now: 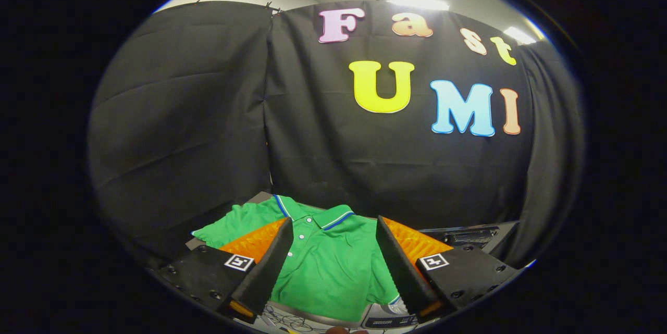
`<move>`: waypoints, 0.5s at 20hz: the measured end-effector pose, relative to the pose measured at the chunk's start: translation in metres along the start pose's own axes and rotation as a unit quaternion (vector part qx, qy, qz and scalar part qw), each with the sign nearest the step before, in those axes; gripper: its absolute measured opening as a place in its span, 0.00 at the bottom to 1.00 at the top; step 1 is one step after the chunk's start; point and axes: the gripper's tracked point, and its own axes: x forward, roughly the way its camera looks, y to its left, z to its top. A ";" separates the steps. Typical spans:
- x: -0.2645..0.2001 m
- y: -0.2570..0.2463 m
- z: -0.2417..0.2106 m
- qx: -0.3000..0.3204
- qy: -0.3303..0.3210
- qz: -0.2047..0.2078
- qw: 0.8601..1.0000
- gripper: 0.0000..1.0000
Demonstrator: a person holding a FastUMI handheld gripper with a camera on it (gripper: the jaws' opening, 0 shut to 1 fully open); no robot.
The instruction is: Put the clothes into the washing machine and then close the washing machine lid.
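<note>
While the hand-held gripper (333,237) gapes, shirt (328,261) lies between.

A polo shirt (328,266) lies spread flat on a raised surface (260,198), its collar (312,213) at the far end toward the booth's cloth wall (365,167) and its hem at the near end. The gripper (333,237) hovers over the shirt with its two fingers spread wide apart; the shirt's buttoned front lies between them, one finger (271,261) over the shirt's left part and the other over its right. A sleeve (229,224) spreads out beyond the left finger. Behind the right finger, a dark flat panel (469,235) sits beside the shirt, close before the wall. The wall stands upright just behind the surface.
</note>
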 end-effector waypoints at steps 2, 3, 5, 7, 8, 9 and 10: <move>0.012 0.006 -0.005 0.005 0.018 0.004 1.000 0.99; 0.016 0.009 -0.008 0.009 0.030 0.004 0.999 0.99; 0.024 0.014 -0.011 0.020 0.051 0.009 0.998 0.99; 0.033 0.016 -0.010 0.020 0.067 0.010 0.998 0.99; 0.038 0.017 -0.010 0.016 0.074 0.010 0.997 0.99; 0.043 0.018 -0.012 0.012 0.082 0.010 0.996 0.99; 0.047 0.019 -0.013 0.009 0.090 0.011 0.996 0.99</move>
